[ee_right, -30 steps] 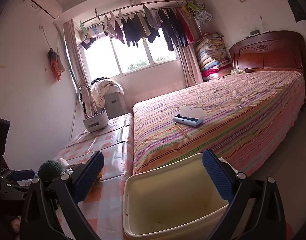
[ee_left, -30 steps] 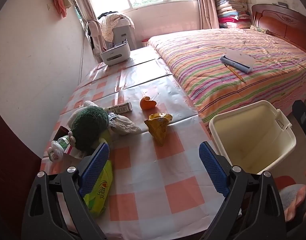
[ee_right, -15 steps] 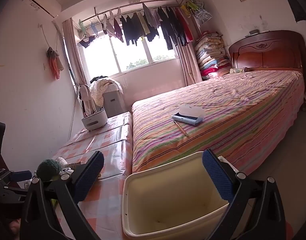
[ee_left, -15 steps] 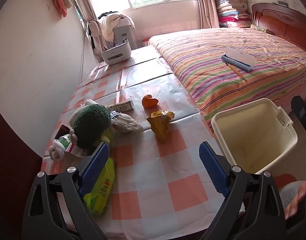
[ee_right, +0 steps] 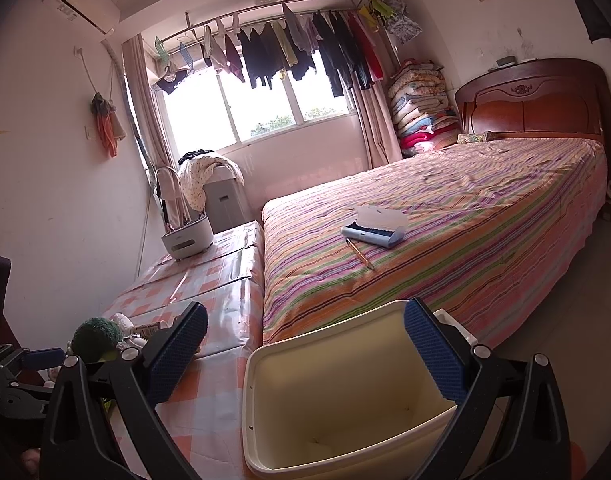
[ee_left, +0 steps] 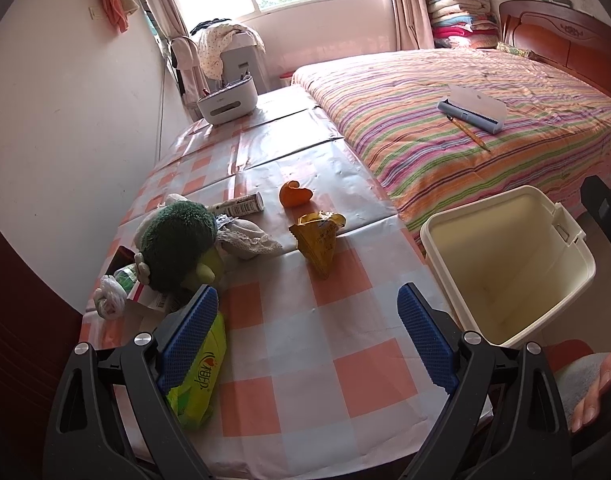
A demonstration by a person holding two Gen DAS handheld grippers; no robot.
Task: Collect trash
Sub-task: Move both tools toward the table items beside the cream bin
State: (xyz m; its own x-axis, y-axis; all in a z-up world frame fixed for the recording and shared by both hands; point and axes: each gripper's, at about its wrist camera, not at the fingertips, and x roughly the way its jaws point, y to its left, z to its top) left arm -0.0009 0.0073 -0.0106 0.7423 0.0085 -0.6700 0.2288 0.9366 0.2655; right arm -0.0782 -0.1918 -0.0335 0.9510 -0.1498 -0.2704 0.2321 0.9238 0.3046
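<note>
Trash, in the form of a crumpled yellow foil snack wrapper (ee_left: 318,242) and a curl of orange peel (ee_left: 294,193), lies near the middle of the checked orange-and-white plastic tablecloth (ee_left: 317,360), well apart from both grippers. The cream plastic bin (ee_left: 509,264) stands just beside the table's right edge, and its smooth inside looks bare, so I judge the collecting has not started and every piece is left to do. A glossy green soft packet (ee_left: 201,380) sits at the near left, partly under the left gripper (ee_left: 305,340), whose blue ribbed pads are spread wide and hold nothing. The right gripper (ee_right: 305,354) hangs over the bin's rim, jaws equally wide and empty. A fuzzy green plush toy (ee_left: 173,244), a small printed tube (ee_left: 241,204) and a knotted white plastic bag (ee_left: 111,298) crowd the left side; which of these count as rubbish I cannot tell.
</note>
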